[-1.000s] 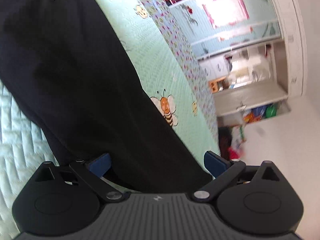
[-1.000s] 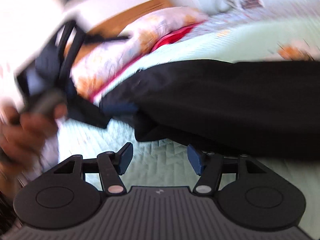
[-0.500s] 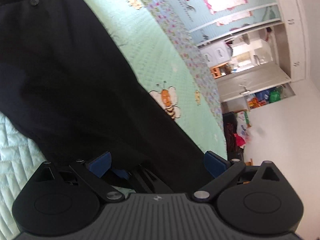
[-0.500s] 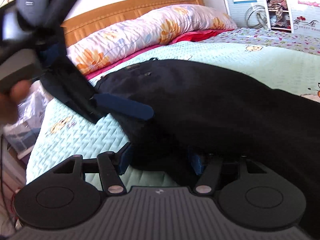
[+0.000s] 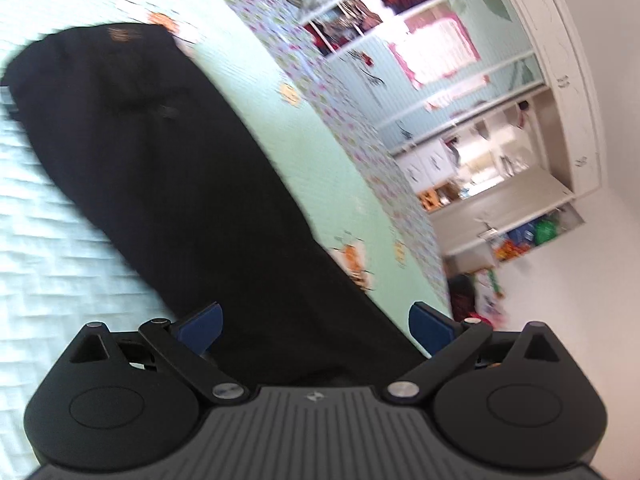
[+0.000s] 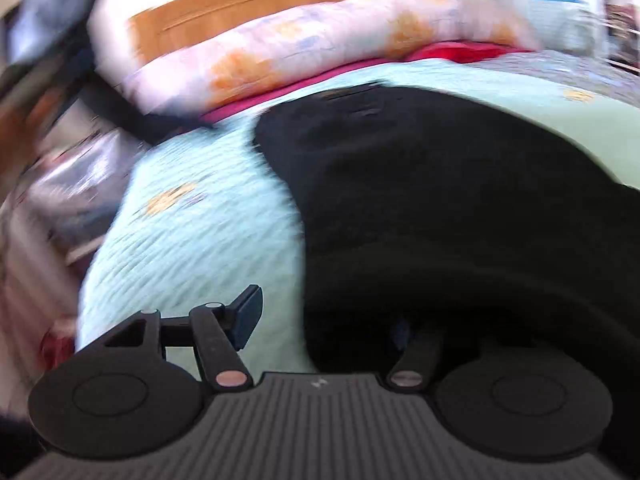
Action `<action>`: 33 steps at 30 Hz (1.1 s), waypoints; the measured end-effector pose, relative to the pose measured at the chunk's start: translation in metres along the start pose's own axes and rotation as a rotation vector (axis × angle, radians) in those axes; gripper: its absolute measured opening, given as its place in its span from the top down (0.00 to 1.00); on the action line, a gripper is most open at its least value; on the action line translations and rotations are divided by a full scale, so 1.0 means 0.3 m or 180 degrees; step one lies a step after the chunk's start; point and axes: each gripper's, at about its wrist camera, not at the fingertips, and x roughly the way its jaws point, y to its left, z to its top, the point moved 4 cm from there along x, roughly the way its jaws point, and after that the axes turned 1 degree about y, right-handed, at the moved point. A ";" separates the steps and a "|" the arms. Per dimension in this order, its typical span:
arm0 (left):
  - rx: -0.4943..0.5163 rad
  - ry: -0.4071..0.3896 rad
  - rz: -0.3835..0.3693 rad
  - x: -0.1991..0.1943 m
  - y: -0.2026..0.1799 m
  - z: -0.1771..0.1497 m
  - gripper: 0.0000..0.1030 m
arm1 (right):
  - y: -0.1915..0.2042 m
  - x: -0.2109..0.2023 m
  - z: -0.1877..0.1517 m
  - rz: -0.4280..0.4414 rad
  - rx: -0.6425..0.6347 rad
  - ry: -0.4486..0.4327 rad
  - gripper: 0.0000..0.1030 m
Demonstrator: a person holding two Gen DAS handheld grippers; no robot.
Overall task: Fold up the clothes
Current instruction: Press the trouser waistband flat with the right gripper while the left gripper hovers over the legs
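Trousers laid along the quilted bed

Black fabric trousers (image 5: 168, 184) lie lengthwise on the pale green quilted bed cover (image 5: 64, 248). Left gripper (image 5: 316, 326): jaws spread, trouser leg between them. Right gripper (image 6: 324, 316): jaws spread, far finger hidden under the trousers' edge. Floral pillow (image 6: 320, 48) lies beyond the trousers.

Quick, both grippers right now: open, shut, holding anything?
Left gripper: open, black trousers between its fingers.
Right gripper: open, one finger hidden under the trousers.

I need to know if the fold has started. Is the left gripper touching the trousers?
Cannot tell. In the left wrist view the left gripper stands open around the black trousers, contact unclear.
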 end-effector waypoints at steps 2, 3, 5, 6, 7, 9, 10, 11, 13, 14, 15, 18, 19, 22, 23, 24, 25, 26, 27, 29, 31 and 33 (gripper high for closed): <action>-0.0048 -0.0009 0.0079 -0.023 0.052 -0.022 0.01 | 0.047 0.032 0.001 0.0007 -0.0105 0.0081 0.36; -0.0064 -0.0031 0.0109 -0.023 0.068 -0.019 0.01 | 0.071 0.048 0.002 0.0011 -0.0158 0.0122 0.36; -0.0098 -0.0075 0.0169 -0.022 0.100 -0.013 0.01 | 0.125 0.062 -0.001 -0.0023 -0.0309 0.0152 0.35; -0.0115 -0.0097 0.0199 -0.022 0.116 -0.010 0.01 | 0.148 0.062 -0.004 -0.0056 -0.0379 0.0143 0.36; -0.0132 -0.0120 0.0229 -0.021 0.132 -0.008 0.01 | 0.130 0.060 -0.007 -0.0094 -0.0299 0.0107 0.37; -0.0165 -0.0164 0.0288 -0.021 0.164 -0.002 0.01 | 0.085 0.055 -0.010 -0.0131 0.0039 0.0080 0.40; -0.0182 -0.0186 0.0318 -0.020 0.181 0.001 0.01 | 0.075 0.052 -0.011 -0.0119 0.0180 0.0066 0.40; -0.0199 -0.0208 0.0348 -0.020 0.197 0.003 0.01 | 0.069 0.051 -0.010 -0.0099 0.0293 0.0057 0.41; -0.0232 -0.0253 0.0408 -0.020 0.229 0.009 0.01 | 0.097 0.054 -0.008 -0.0120 0.0217 0.0074 0.43; -0.0249 -0.0275 0.0438 -0.020 0.245 0.012 0.01 | 0.103 0.053 -0.010 -0.0186 0.0202 0.0073 0.52; -0.0266 -0.0297 0.0468 -0.019 0.261 0.014 0.01 | 0.086 0.051 -0.011 -0.0255 0.0305 0.0044 0.68; -0.0352 -0.0520 0.0554 -0.027 0.304 0.044 0.01 | 0.021 0.030 -0.031 -0.0222 0.0743 -0.0053 0.76; -0.0385 -0.0612 0.0582 -0.031 0.318 0.057 0.01 | 0.013 0.023 -0.040 -0.0186 0.0851 -0.0074 0.76; -0.0569 -0.0749 0.0537 -0.030 0.360 0.090 0.01 | 0.010 0.023 -0.042 -0.0112 0.0991 -0.0096 0.76; -0.0608 -0.0746 0.0525 -0.022 0.364 0.105 0.01 | 0.009 0.029 -0.036 -0.0065 0.1036 -0.0102 0.76; -0.0605 -0.0737 0.0483 -0.011 0.360 0.118 0.01 | 0.008 0.033 -0.030 -0.0015 0.1084 -0.0109 0.76; -0.0582 -0.0727 0.0451 0.003 0.354 0.133 0.01 | 0.004 0.032 -0.027 0.0048 0.1148 -0.0125 0.76; -0.0571 -0.0719 0.0470 0.017 0.350 0.146 0.01 | 0.006 0.024 -0.036 0.0110 0.1202 -0.0135 0.76; -0.0596 -0.0695 0.0503 0.031 0.348 0.156 0.01 | 0.009 0.018 -0.046 0.0150 0.1229 -0.0142 0.76; -0.0716 -0.0579 0.0500 0.067 0.352 0.161 0.01 | 0.012 0.008 -0.043 0.0194 0.1230 -0.0154 0.76; -0.0824 -0.0405 0.0420 0.111 0.345 0.146 0.02 | 0.005 0.025 -0.018 0.0254 0.1237 -0.0185 0.76; -0.0632 -0.0282 0.0381 0.149 0.310 0.121 0.02 | -0.003 0.012 -0.007 0.0384 0.1334 -0.0279 0.76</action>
